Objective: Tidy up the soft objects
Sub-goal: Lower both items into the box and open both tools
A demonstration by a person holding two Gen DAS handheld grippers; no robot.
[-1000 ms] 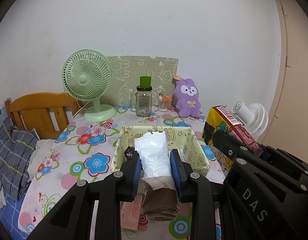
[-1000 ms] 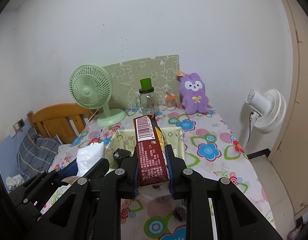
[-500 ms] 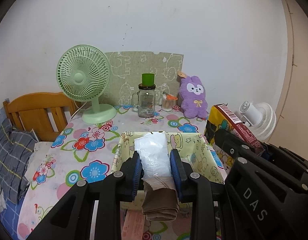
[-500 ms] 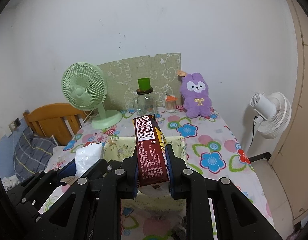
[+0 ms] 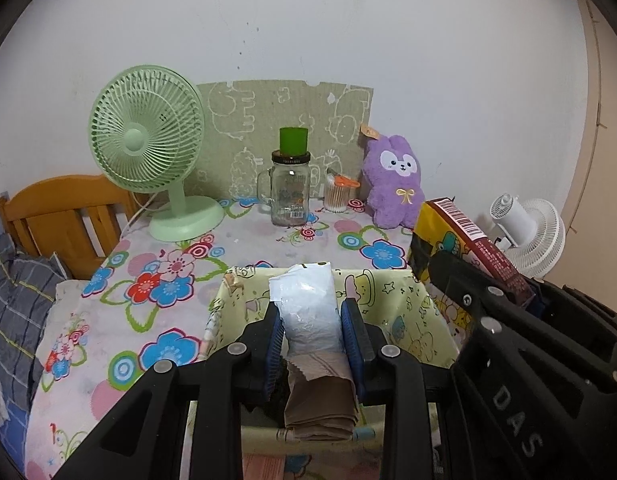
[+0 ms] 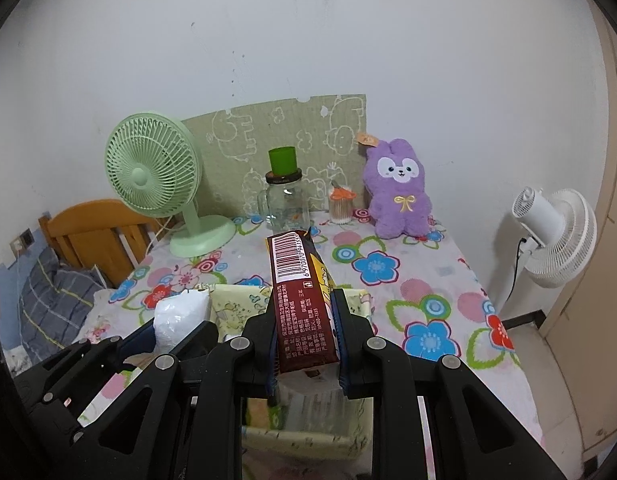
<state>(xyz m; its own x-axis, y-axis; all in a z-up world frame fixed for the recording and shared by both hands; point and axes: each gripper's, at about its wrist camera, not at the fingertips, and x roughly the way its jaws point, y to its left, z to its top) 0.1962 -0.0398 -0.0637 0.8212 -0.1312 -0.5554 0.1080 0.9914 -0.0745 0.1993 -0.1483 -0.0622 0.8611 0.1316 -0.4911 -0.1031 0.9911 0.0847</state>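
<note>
While our left gripper (image 5: pixel 313 334) pinches a crinkled white plastic packet (image 5: pixel 306 312) between its blue-padded fingers (image 5: pixel 275 336), a folded tan-brown cloth (image 5: pixel 320 408) hangs from the packet's lower end, and both sit above the open pale-yellow fabric storage box with cartoon prints (image 5: pixel 412 312). Our right gripper (image 6: pixel 304 334) is clamped on a dark-red and yellow snack packet with a barcode on its upper end (image 6: pixel 298 292), held upright over the same box (image 6: pixel 360 300) — in the left wrist view that packet (image 5: pixel 464 236) shows at the right edge, just beside the box's right wall. From the right wrist view we see the white packet (image 6: pixel 180 316) to the left, close to the box's left wall.

Beyond the box spreads the flower-printed tablecloth (image 5: pixel 156 280). At its far edge, against the white wall, stand a mint-green desk fan (image 5: pixel 148 152), a clear glass mug-jar with a dark lid and a green cup on top (image 5: pixel 290 192), a small clear container of cotton swabs with an orange lid (image 5: pixel 337 196), and a purple plush rabbit with a yellow bow (image 5: pixel 396 184) — all in front of a pale green cartoon-printed board (image 5: pixel 244 120) leaning on the wall. A wooden headboard (image 5: pixel 64 216) and grey checked bedding (image 5: pixel 12 308) lie to the left; a white floor fan (image 6: pixel 556 236) stands off the table to the right.
</note>
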